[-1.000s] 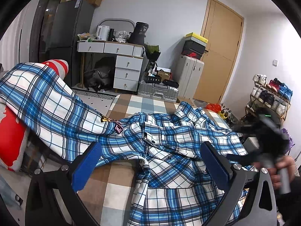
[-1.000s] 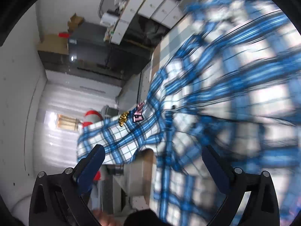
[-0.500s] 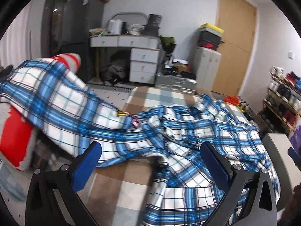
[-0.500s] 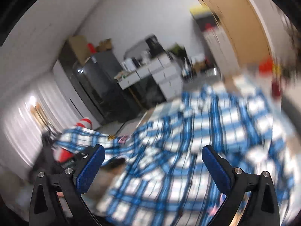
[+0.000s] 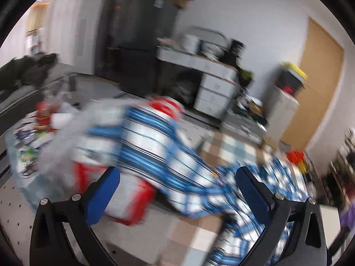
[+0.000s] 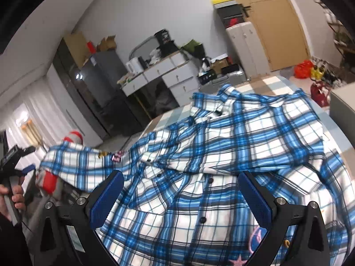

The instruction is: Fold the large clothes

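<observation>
Your right gripper (image 6: pixel 180 194) hangs over a blue and white plaid shirt (image 6: pixel 221 155) with its blue-padded jaws spread wide, grasping nothing. The shirt lies rumpled and face up on a table covered in a checked cloth (image 6: pixel 273 82), its button placket running between your jaws and its collar toward the far edge. One sleeve (image 6: pixel 73 161) stretches off the table to your left and drapes over a red and white object (image 6: pixel 50 180). Your left gripper (image 5: pixel 177 190) is also released, jaws wide apart and empty, pointing at that draped sleeve from off the table's side; its view is heavily motion-blurred. Your left hand (image 6: pixel 13 196) shows at the left edge of the right view, wrapped around its gripper's handle. A white desk with drawers (image 6: pixel 168 75) and a dark refrigerator (image 6: pixel 102 82) stand along the far wall.
</observation>
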The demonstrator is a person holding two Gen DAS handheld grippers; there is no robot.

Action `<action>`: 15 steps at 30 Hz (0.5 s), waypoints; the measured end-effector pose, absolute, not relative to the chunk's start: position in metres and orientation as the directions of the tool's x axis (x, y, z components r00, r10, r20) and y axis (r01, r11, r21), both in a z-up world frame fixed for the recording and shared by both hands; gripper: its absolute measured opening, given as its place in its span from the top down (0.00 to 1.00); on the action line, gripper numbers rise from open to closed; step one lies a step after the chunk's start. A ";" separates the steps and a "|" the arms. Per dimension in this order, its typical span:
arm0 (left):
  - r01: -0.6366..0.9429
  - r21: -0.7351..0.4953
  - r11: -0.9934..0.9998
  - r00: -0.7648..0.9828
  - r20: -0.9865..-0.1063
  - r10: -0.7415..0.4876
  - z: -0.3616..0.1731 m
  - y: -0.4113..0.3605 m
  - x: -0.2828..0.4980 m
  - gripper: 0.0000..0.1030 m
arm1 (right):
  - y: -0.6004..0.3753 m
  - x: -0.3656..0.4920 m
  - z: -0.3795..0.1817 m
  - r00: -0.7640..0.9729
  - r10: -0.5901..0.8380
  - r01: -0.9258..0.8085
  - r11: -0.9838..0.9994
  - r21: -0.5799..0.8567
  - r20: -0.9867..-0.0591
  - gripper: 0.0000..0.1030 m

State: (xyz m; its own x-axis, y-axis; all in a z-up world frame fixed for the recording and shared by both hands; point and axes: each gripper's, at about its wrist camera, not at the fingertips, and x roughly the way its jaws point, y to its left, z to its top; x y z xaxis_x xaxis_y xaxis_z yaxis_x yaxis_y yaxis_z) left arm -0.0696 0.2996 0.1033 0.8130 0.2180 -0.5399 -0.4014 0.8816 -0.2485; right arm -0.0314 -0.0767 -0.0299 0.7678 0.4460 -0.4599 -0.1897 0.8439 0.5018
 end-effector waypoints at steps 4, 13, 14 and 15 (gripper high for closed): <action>-0.423 -0.309 0.852 0.810 -0.551 0.203 0.108 0.348 -0.078 0.01 | -0.090 -0.037 -0.021 0.751 0.521 -0.197 0.763 0.616 -0.406 0.00; -0.414 -0.579 0.702 0.781 -0.623 -0.053 0.060 0.410 -0.056 0.01 | -0.089 -0.041 -0.008 0.764 0.533 -0.231 0.752 0.617 -0.364 0.00; -0.405 -0.601 0.689 0.785 -0.615 -0.075 0.056 0.413 -0.052 0.01 | -0.089 -0.040 -0.009 0.762 0.539 -0.231 0.745 0.625 -0.360 0.00; -0.394 -0.617 0.682 0.789 -0.607 -0.093 0.055 0.416 -0.050 0.01 | -0.090 -0.040 -0.010 0.760 0.545 -0.229 0.736 0.637 -0.355 0.00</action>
